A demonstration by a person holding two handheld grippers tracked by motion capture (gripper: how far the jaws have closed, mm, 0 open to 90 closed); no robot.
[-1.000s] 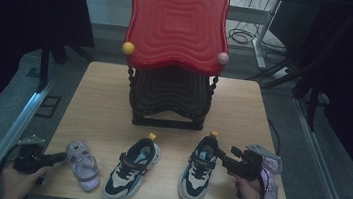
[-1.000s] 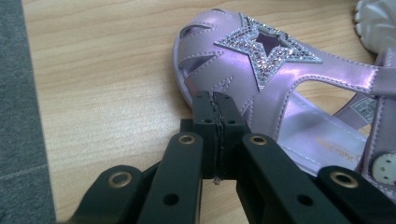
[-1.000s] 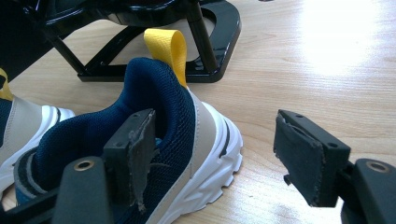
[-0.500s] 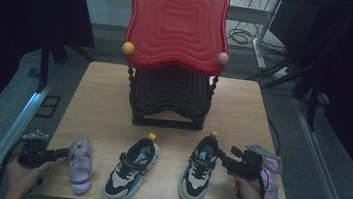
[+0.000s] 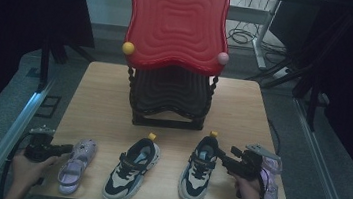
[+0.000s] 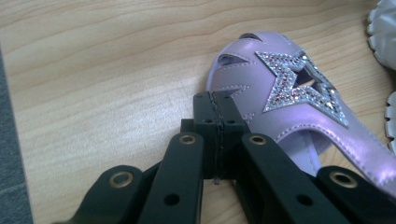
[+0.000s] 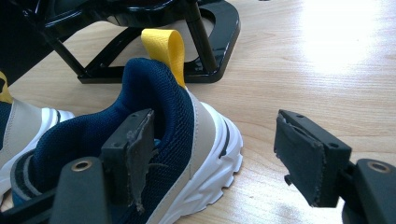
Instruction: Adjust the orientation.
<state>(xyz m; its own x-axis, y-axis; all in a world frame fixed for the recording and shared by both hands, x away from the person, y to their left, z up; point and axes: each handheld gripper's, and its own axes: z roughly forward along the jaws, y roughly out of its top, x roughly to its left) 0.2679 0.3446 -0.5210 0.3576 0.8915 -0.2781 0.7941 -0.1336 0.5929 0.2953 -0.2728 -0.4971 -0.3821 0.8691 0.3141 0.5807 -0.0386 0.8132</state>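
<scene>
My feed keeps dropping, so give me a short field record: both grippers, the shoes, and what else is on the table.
left gripper: shut, tips against the edge of the purple sandal; nothing between the jaws
right gripper: open, one jaw inside the heel collar of the right navy sneaker
left navy sneaker: free, near the front edge
second purple sandal: at the right edge, beside the right hand
shoe rack: red top, at table centre

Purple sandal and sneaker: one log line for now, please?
left gripper: shut, beside purple star sandal | right gripper: open, around navy mesh sneaker heel
</scene>
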